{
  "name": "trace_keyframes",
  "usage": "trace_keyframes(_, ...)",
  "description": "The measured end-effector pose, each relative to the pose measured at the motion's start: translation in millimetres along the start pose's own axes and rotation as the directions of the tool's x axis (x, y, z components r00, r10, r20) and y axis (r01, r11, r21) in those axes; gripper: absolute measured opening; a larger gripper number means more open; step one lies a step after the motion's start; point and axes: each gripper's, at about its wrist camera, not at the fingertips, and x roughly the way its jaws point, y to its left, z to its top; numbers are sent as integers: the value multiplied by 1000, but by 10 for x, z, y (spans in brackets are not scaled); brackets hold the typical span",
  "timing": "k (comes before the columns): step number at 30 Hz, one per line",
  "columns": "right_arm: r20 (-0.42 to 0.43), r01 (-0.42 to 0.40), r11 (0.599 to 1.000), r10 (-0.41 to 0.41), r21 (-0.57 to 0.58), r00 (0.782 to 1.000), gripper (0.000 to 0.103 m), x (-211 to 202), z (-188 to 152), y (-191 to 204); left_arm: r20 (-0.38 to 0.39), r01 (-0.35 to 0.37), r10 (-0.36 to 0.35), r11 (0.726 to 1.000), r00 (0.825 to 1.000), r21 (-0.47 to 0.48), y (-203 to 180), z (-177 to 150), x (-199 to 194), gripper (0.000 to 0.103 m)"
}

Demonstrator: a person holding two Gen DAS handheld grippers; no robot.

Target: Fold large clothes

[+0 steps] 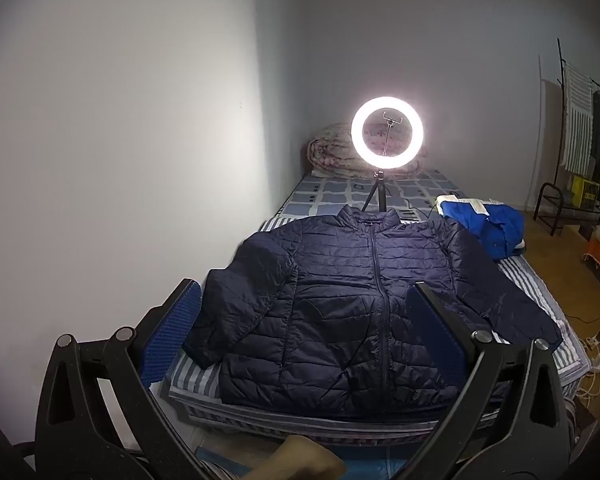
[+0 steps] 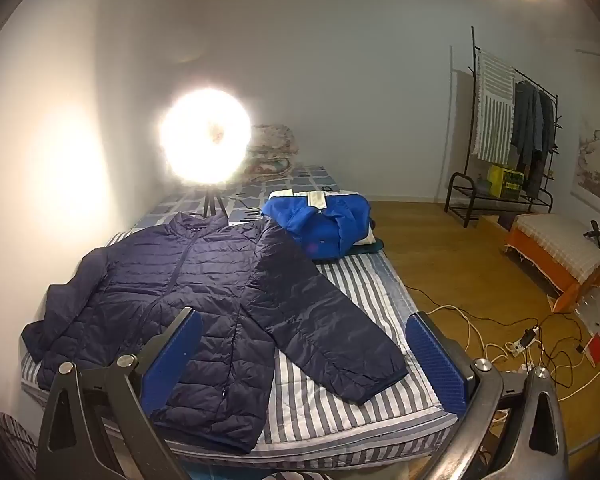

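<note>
Navy quilted nylon covers most of the striped bed (image 2: 340,280) as a puffer jacket (image 1: 340,300) lies front-up and zipped, collar toward a glowing ring light (image 1: 387,132) on a small tripod, both sleeves spread outward. Left tongs (image 1: 304,328) and right tongs (image 2: 304,356) hover above the near end of the bed, each gaping wide with nothing between the blue pads and nothing touched. A bright blue garment (image 2: 320,220) sits bundled at the far right of the mattress, clear of the jacket.

Folding appears not yet begun. A tidy first fold likely means pinching the right sleeve (image 2: 332,328) near its cuff and shoulder, then carrying it across the chest so it lies flat along the zip; the slippery padded shell probably needs a deep bite to avoid sliding free. No brand, label or legible writing shows on either garment; print on a yellow box (image 2: 506,180) by the clothes rack (image 2: 500,120) is too small to read.
</note>
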Motion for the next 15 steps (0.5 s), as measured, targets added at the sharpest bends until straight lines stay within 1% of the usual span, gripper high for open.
trace_keyframes(15,4,14,1000,-14,4,1000,103,-31,3,-6,24,-3,3,1000,1000,-5,22,62,-39,103)
